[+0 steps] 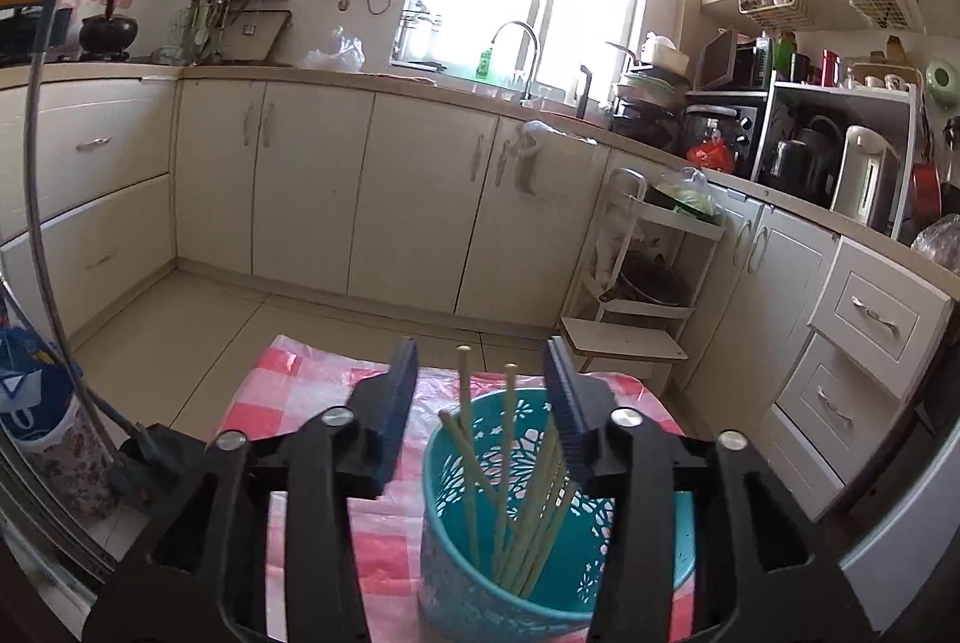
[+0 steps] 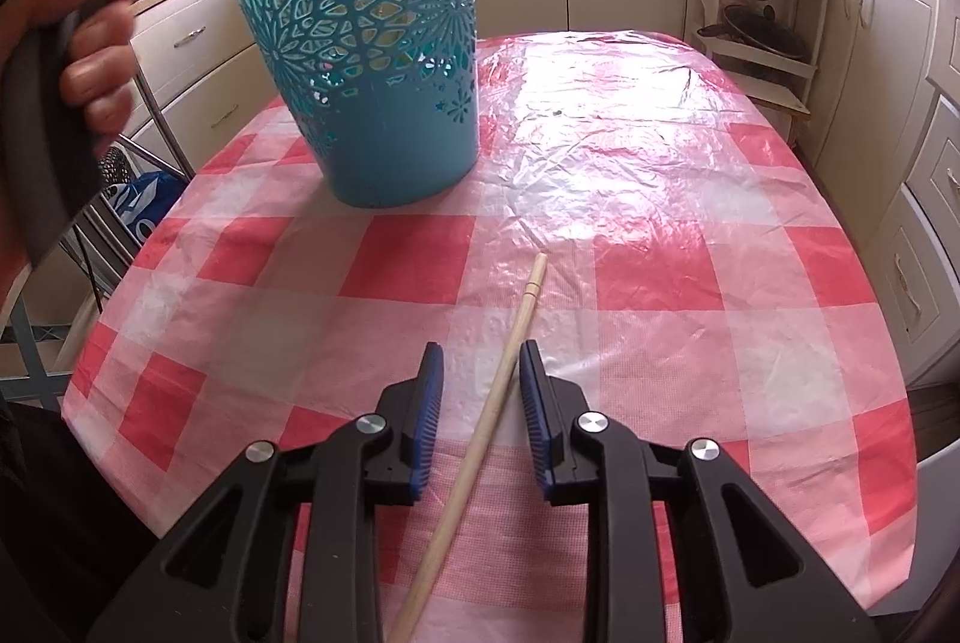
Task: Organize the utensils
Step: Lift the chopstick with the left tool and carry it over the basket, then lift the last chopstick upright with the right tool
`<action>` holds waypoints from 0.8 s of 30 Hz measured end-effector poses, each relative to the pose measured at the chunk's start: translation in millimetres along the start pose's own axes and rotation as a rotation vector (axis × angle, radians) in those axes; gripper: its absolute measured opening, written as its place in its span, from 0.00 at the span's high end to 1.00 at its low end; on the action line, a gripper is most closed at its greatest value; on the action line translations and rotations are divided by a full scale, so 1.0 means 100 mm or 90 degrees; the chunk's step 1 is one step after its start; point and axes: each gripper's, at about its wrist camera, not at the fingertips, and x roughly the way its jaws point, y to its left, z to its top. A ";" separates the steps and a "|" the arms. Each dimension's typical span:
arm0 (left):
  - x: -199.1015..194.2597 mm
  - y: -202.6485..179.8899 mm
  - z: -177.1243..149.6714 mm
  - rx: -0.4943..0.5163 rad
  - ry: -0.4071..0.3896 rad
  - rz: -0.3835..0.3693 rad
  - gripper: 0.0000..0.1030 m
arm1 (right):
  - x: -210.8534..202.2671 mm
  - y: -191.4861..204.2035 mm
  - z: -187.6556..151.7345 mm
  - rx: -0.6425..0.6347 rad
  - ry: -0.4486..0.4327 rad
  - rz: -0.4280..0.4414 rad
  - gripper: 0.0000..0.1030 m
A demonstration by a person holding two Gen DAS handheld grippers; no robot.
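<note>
Hand [image 2: 90, 60]: seen at the far left of the right wrist view, wrapped around a dark handle; the picture is blurred there.
Left gripper [image 1: 486, 373]: held over the basket, jaws apart, nothing pressed between the blue pads [image 1: 401, 403]. The tips of two chopsticks are seen in the gap, touching neither pad.
Basket [image 1: 630, 577]: a teal plastic bin with cut-out flower patterns, set upright on the tablecloth towards the left of the table. In the right wrist view it [image 2: 372, 60] is seen well beyond the right gripper.
Chopsticks in basket [image 1: 510, 493]: a bundle of pale sticks is leaned inside the basket, upper ends above the rim, lower ends gathered at the bottom.
Tablecloth [image 2: 660, 235]: a red and white checked plastic sheet, wrinkled and shiny, spread over the table.
Loose chopstick [image 2: 480, 439]: one pale wooden stick is laid flat on the tablecloth, slanted, its far end pointed towards the basket but well apart from it.
Right gripper [image 2: 480, 361]: pointed down at the table, jaws parted a little and placed either side of the loose chopstick; the stick is not clamped, a gap being seen at each pad.
Trolley [image 1: 648, 253]: a white tiered cart is stood against the cream cupboards, right of the table.
</note>
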 end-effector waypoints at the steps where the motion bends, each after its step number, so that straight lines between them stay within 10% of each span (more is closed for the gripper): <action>1: -0.08 0.05 0.00 -0.011 -0.004 0.003 0.48 | 0.00 0.01 -0.01 -0.005 -0.001 -0.005 0.74; 10: -0.62 0.36 -0.10 -0.082 -0.004 0.048 0.25 | -0.01 0.04 -0.04 -0.015 -0.001 -0.039 0.90; 24: -0.81 0.37 -0.04 -0.001 -0.005 0.113 0.12 | -0.17 -0.35 -0.08 0.200 -0.008 0.121 0.94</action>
